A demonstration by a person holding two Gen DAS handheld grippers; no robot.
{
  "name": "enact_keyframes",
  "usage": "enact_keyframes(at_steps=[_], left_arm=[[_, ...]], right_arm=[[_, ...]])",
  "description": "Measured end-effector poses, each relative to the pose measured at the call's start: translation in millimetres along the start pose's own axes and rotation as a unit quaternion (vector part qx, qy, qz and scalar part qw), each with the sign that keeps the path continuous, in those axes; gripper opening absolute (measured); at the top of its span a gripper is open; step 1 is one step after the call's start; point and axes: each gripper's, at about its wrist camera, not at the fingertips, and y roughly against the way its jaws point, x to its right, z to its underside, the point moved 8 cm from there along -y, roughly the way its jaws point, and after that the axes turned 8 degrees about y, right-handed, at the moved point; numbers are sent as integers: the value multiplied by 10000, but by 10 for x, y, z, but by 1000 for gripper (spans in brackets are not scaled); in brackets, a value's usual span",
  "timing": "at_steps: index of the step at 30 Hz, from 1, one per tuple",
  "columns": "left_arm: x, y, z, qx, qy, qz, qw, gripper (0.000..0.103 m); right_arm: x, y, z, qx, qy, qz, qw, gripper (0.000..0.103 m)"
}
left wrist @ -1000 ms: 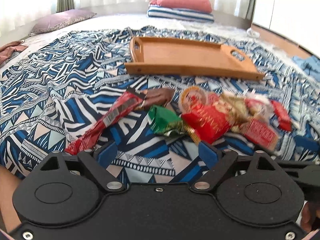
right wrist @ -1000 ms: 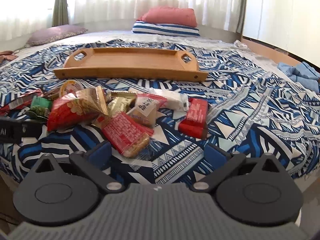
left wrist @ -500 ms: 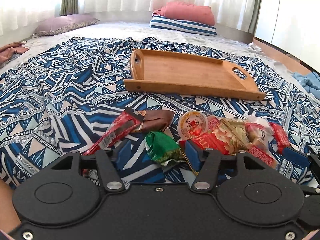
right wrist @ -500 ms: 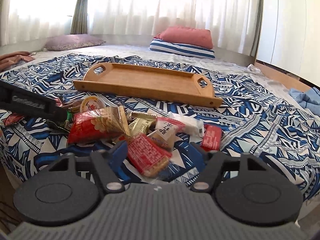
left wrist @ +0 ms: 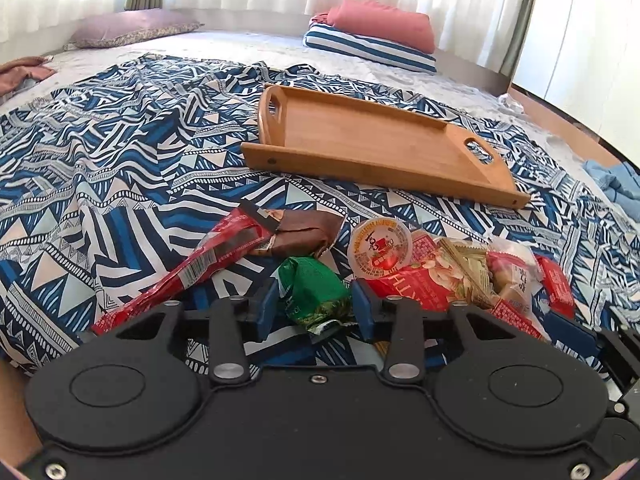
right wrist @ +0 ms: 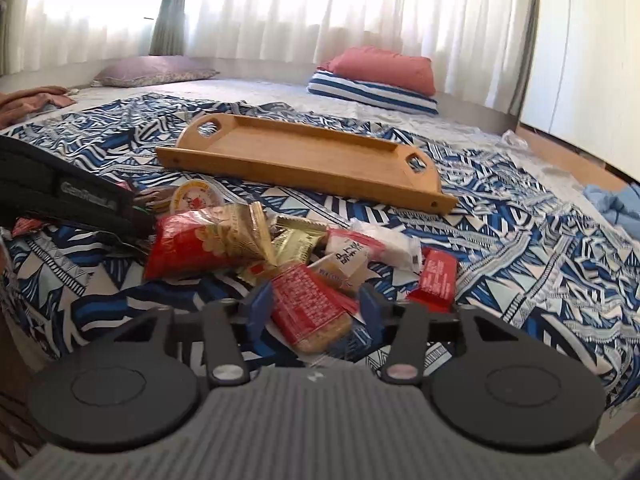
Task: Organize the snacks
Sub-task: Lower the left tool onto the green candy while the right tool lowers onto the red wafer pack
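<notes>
Both grippers have narrowed since a second ago: left gripper (left wrist: 314,308) pinches green packet (left wrist: 312,290), right gripper (right wrist: 314,312) pinches red cracker pack (right wrist: 310,306); wooden tray (left wrist: 376,144) still bare.

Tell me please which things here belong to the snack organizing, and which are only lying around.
Belong to the job:
green snack packet, between the left gripper fingers
red cracker packet, between the right gripper fingers
snack pile
wooden tray

Just lying about:
pink pillow
striped pillow
patterned blanket
</notes>
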Motion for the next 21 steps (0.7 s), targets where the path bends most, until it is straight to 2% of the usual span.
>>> enact_keyframes(at_steps=[3,7,11,16,21], left_arm=[[-19,-18,-18,-25,92,-27,10000,43],[-26,-66,-3,-64,226,-57,9997,46],[-26,-65,8,-68,216,-20,9997,41],[-30,-10,4,-100,264,30,9996,38],[-6,43,23,-86,192,19,9998,37]], right_arm=[[28,-6,4,-43,-172,-121,9998,70],[-49,-16,24,-109,-22,-251,9996,70],[-132,6,30,-104,-94,-416,9990,69],[-218,19,28,-87,-52,-500,9987,42],[-226,39,13,-99,-70,-523,9986,39]])
